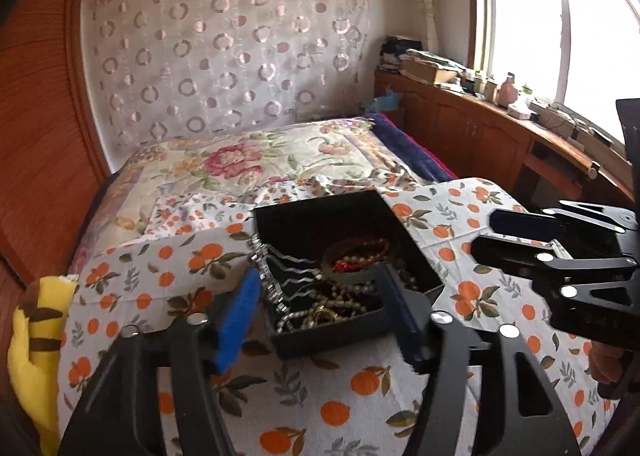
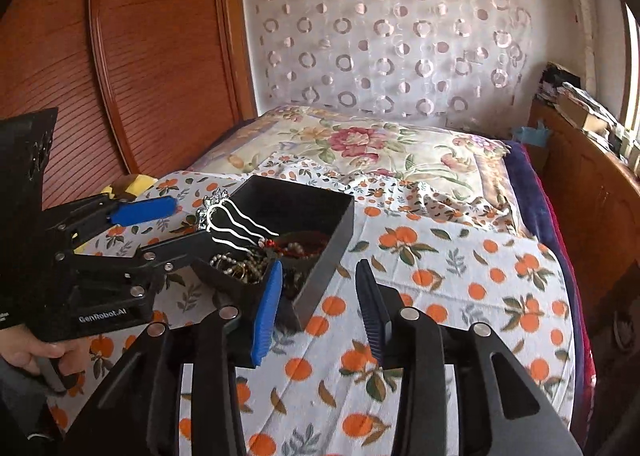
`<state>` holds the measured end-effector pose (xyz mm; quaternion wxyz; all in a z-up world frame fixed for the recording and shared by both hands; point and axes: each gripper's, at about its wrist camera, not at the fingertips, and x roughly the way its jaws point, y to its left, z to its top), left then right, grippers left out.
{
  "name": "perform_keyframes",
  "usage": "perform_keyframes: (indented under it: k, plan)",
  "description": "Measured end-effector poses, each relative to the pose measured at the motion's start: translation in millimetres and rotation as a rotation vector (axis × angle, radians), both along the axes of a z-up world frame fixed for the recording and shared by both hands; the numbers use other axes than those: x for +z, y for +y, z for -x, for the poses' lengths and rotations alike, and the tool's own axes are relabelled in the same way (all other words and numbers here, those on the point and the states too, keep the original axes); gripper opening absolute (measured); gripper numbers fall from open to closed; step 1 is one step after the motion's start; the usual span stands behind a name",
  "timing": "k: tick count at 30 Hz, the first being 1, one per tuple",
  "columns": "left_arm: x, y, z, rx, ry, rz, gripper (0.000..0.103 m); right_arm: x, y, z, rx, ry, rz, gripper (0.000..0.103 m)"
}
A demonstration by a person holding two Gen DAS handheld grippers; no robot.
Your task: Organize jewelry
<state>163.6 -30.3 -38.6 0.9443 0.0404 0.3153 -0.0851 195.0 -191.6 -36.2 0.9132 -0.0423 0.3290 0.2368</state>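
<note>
A black open box (image 1: 320, 211) (image 2: 320, 276) sits on the orange-print cloth (image 1: 360, 396) on the bed. It holds tangled bead necklaces (image 1: 340, 304) (image 2: 236, 266), a red bead bracelet (image 1: 360, 252) (image 2: 304, 248) and a silver wavy hair comb (image 1: 280, 276) (image 2: 236, 223) leaning on its left rim. My left gripper (image 1: 324, 320) is open, its fingers straddling the box's near part; it also shows in the right wrist view (image 2: 160, 228). My right gripper (image 2: 316, 308) is open and empty just right of the box's near corner; it also shows in the left wrist view (image 1: 496, 236).
A yellow plush toy (image 1: 36, 336) lies at the bed's left edge by the wooden headboard (image 2: 120, 55). A floral quilt (image 1: 248, 159) covers the far bed. A wooden cabinet with clutter (image 1: 480, 111) runs under the window on the right.
</note>
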Motion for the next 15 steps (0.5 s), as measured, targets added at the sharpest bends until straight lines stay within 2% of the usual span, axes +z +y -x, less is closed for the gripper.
perform_keyframes:
  k: [3, 7, 11, 15]
  plan:
    - [2.5, 5.9, 16.1, 0.023, -0.02, 0.005, 0.081, 2.2, -5.6, 13.0, -0.016, -0.016, -0.016, 0.053]
    - [11.0, 12.2, 41.5, 0.061, -0.049, 0.016, 0.094, 4.2, -14.9, 38.0, -0.059, -0.049, -0.041, 0.068]
    - [21.1, 14.7, 67.2, 0.064, -0.075, 0.023, 0.095, 6.4, -24.4, 56.0, -0.087, -0.075, -0.067, 0.087]
    - [25.9, 16.4, 84.6, 0.081, -0.08, 0.012, 0.095, 9.8, -27.9, 72.3, -0.119, -0.109, -0.077, 0.1]
